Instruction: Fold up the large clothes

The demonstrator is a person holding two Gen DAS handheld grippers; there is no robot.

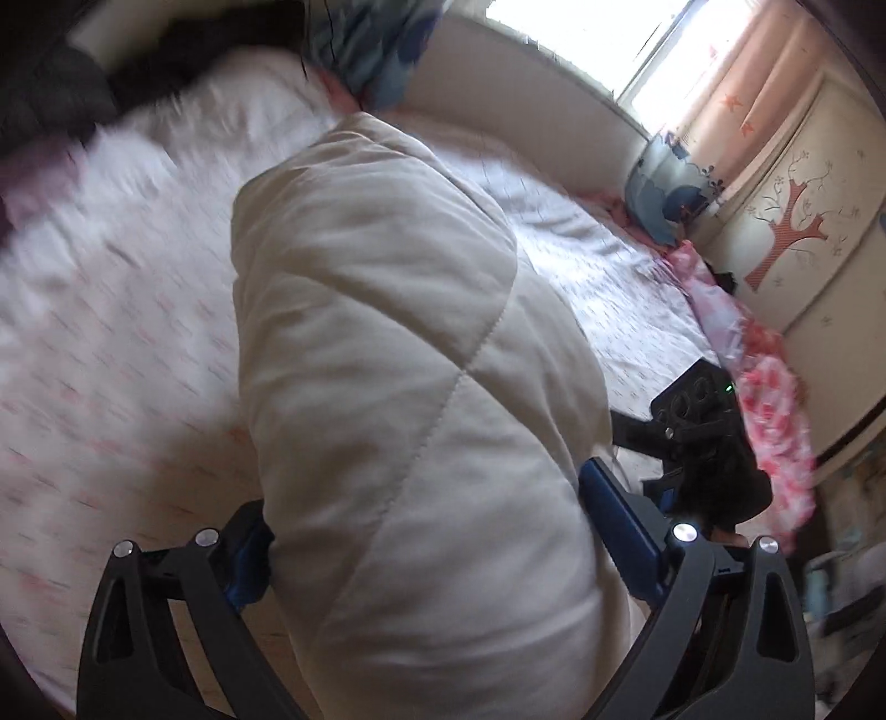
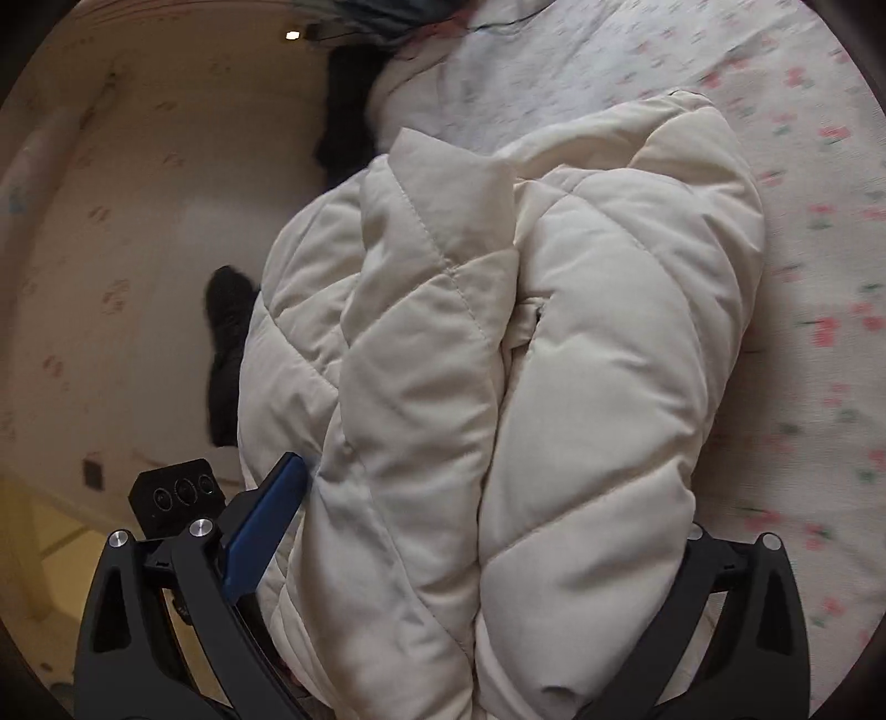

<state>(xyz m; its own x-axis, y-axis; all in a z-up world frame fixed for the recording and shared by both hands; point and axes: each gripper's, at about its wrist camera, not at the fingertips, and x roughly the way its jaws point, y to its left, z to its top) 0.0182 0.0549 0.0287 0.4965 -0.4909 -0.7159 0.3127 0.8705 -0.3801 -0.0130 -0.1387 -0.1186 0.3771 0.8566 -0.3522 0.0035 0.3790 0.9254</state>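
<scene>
Daylight from a window point(image 1: 603, 39) at the far right falls across a bed point(image 1: 111, 343) covered in a white sheet with small pink flowers. Beside the window hangs a peach curtain point(image 1: 769, 94), and below it stands a cream wardrobe door point(image 1: 803, 232) painted with a red tree. A blue patterned pillow point(image 1: 664, 188) lies at the far right of the bed, and a pink floral quilt point(image 1: 769, 410) trails along its right edge.

A cream quilted puffer jacket point(image 1: 387, 387) sits bundled in the near middle of the bed, folded into thick padded rolls. The left claw point(image 1: 426, 531) is clenched around the near end of this bundle, its 2 blue pads pressed into the padding on either side. In the right wrist view the right claw point(image 2: 487, 526) grasps the same jacket, 1 blue pad point(image 2: 266, 526) showing at the left while the other is hidden by fabric. The right claw's black body shows at the right of the left wrist view.
</scene>
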